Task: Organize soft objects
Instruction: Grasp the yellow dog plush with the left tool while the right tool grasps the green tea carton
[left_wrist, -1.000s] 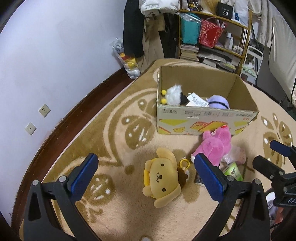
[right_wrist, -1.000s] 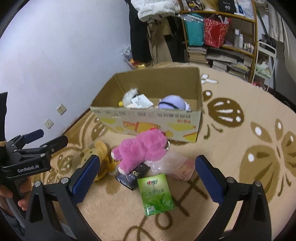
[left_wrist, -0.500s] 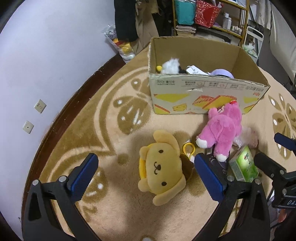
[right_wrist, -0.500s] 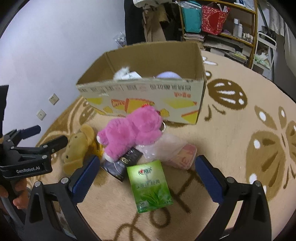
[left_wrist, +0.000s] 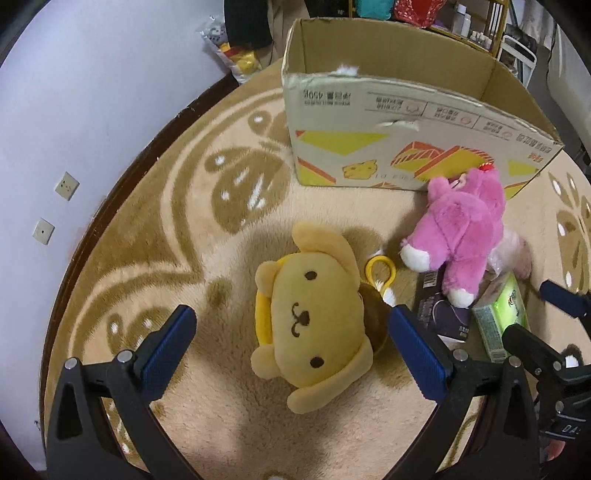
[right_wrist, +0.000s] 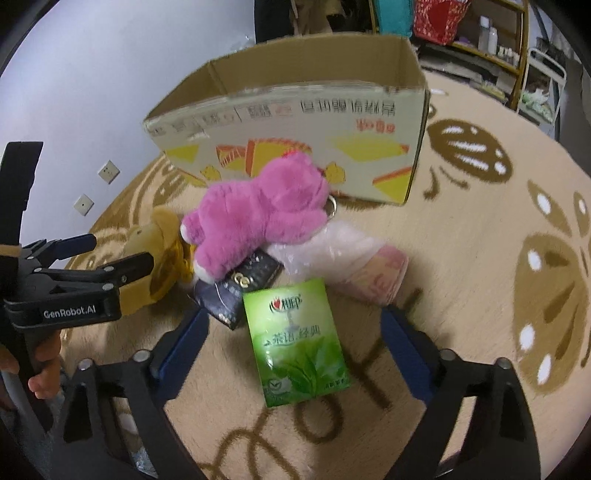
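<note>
On the rug (left_wrist: 155, 236) under my left gripper (left_wrist: 288, 343), the yellow dog plush (left_wrist: 314, 317) lies face up between my spread fingers, neither pad touching it; its long axis runs diagonally, head top toward the cardboard box (left_wrist: 406, 140). Bare carpet lies open to its left, up to the dark floor edge by the wall. To its right the pink bear plush (left_wrist: 461, 236) crowds close, feet toward me, lying over a dark packet (left_wrist: 439, 314) I cannot read. Only a white tuft shows above the box rim.

From my right gripper (right_wrist: 295, 347), the fingers have just been closing yet stand apart, the green tea pack (right_wrist: 299, 339) between them, untouched, its long axis pointing away toward the box. Clear rug spreads rightward. A pinkish wrapped bundle (right_wrist: 354, 258) is hard to make out
</note>
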